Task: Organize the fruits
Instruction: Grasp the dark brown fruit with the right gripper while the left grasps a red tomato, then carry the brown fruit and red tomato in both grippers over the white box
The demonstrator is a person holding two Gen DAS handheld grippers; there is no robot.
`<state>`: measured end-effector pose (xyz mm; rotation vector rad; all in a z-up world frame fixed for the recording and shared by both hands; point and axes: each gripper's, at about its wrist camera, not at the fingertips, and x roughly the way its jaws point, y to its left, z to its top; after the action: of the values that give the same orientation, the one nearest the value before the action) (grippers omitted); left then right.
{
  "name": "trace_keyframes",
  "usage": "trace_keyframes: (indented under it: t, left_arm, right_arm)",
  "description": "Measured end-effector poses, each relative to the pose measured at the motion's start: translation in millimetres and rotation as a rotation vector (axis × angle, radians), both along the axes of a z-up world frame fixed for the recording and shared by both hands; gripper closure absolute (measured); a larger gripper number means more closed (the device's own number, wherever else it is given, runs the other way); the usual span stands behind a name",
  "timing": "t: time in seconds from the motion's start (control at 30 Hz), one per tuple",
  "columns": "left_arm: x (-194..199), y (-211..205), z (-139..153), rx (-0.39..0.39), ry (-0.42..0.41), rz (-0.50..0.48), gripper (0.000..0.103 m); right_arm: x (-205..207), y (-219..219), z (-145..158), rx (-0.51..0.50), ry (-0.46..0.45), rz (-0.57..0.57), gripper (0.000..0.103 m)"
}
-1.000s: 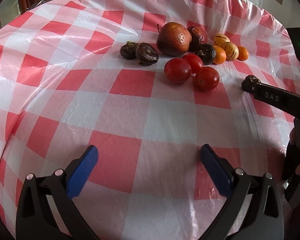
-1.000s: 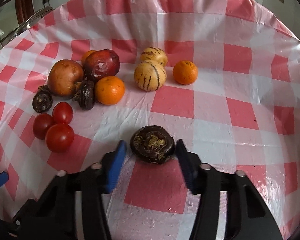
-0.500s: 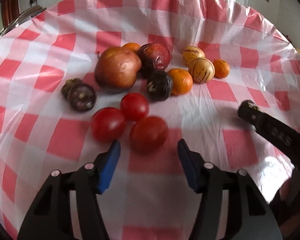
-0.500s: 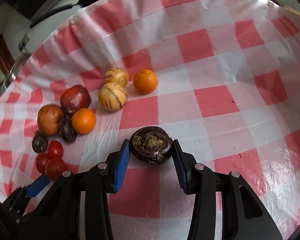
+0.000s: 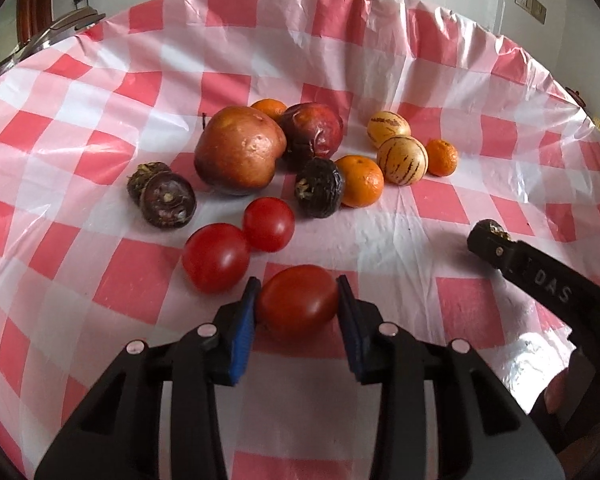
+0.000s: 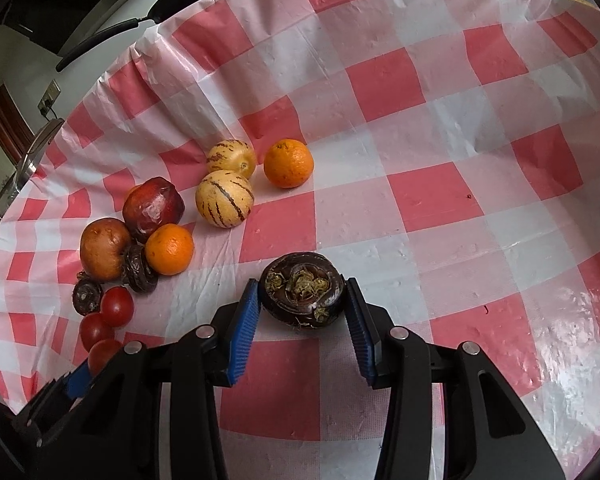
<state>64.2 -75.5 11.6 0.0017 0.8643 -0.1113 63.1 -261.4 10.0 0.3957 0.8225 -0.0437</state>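
Note:
On a red-and-white checked cloth (image 5: 140, 272) lies a loose heap of fruit. My left gripper (image 5: 298, 284) has the nearest red tomato (image 5: 298, 304) between its blue pads; the jaws are closing and both pads touch its sides. Two more tomatoes (image 5: 216, 258) sit just beyond on the left. My right gripper (image 6: 302, 284) is shut on a dark brown round fruit (image 6: 302, 290), held just above the cloth. In the left wrist view one right finger (image 5: 488, 240) shows at the right. The left gripper's pad (image 6: 78, 378) shows low on the left in the right wrist view.
Behind the tomatoes lie a large brown-red fruit (image 5: 240, 150), a dark red one (image 5: 312, 130), three oranges (image 5: 360, 186), two striped yellow fruits (image 5: 402, 160) and more dark brown fruits (image 5: 166, 200). Bare cloth (image 6: 480, 200) stretches to the right of the heap.
My left gripper moved in on the tomatoes and closed from wide open onto the nearest one. My right gripper rolled and swung right, still holding the dark fruit.

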Motion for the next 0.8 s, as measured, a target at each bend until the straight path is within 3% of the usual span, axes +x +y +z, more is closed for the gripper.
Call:
trace_keyframes:
  t: [0.47, 0.63, 0.8]
  left_arm:
    - [-69, 37, 20, -0.038, -0.027, 0.071, 0.065]
    - [-117, 79, 29, -0.032, -0.051, 0.119, 0.065]
    - [-164, 134, 26, -0.048, -0.053, 0.202, 0.065]
  right_arm:
    - [-3, -3, 2, 0.043, -0.031, 0.01, 0.06]
    - [-11, 12, 7, 0.035, -0.033, 0.129, 0.06]
    - [-52, 50, 11, 0.064, -0.02, 0.209, 0.06]
